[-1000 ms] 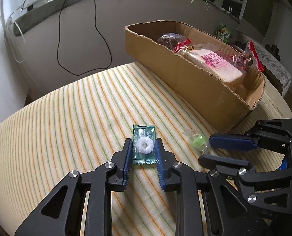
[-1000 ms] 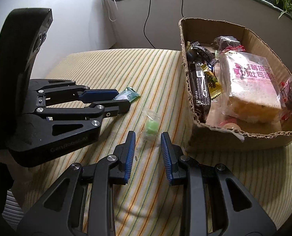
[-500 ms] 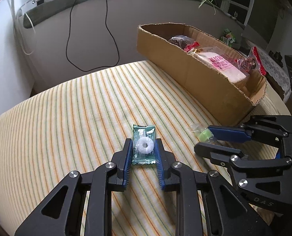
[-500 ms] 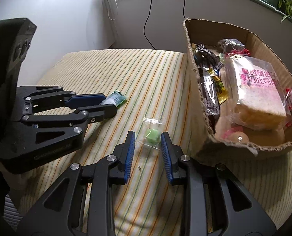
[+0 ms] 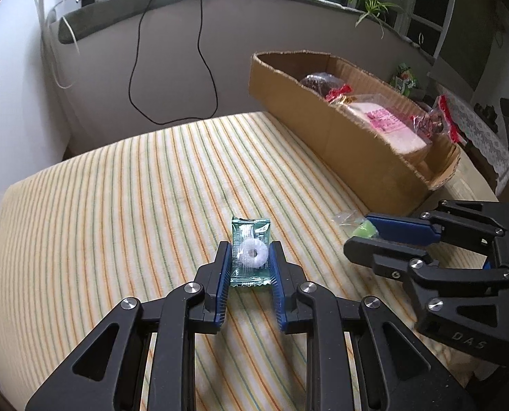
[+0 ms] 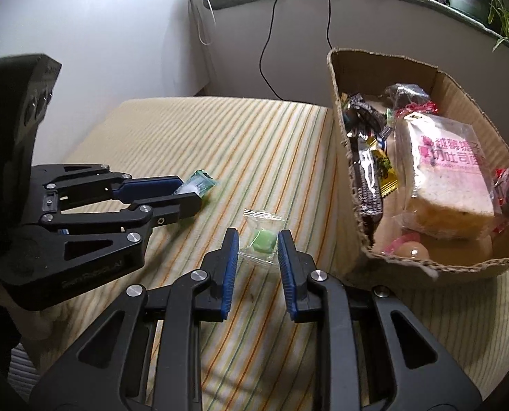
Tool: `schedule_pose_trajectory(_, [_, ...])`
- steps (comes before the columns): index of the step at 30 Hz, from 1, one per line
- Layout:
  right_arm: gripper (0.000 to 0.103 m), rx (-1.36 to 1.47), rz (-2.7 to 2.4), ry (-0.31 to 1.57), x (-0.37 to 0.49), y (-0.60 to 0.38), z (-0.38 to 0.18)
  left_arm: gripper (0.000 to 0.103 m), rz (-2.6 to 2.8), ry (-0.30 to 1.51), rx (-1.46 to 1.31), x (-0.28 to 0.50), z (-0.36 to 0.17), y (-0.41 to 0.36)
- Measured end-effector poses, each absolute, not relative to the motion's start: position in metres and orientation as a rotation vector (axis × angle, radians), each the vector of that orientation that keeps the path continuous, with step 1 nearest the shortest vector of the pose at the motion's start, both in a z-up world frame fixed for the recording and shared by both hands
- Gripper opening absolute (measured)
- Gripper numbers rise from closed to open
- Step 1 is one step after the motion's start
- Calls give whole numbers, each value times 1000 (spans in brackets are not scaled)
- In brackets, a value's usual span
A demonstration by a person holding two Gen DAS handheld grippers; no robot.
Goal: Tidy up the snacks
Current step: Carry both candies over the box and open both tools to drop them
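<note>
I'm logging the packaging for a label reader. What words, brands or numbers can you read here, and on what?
"DAS": raised letters on the black body of the right tongs.
Pink Chinese print on the clear-wrapped bread loaf in the cardboard box: too blurred to read.
Raised lettering on the left tongs' black body: too faint to read.

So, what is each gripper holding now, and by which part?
The left gripper clamps the mint packet by its two long edges. The right gripper flanks the wrapped green candy; a grip there cannot be told.
</note>
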State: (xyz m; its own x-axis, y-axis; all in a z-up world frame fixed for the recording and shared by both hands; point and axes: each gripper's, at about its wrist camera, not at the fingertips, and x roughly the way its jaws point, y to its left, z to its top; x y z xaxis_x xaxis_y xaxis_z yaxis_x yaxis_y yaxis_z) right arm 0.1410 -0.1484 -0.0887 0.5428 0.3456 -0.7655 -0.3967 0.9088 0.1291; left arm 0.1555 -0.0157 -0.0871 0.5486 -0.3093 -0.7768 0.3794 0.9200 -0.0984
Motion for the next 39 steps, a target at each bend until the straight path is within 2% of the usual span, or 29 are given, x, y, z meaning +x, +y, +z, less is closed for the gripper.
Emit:
schedule_pose_trajectory(15, [25,-10,463,780,118,-196,-35,20,-414,786,75,139,-37,-45])
schedule_pose_trajectory(39, [25,50,409,723,138,-275,-12,20,-496,728,67,153,-9,-123])
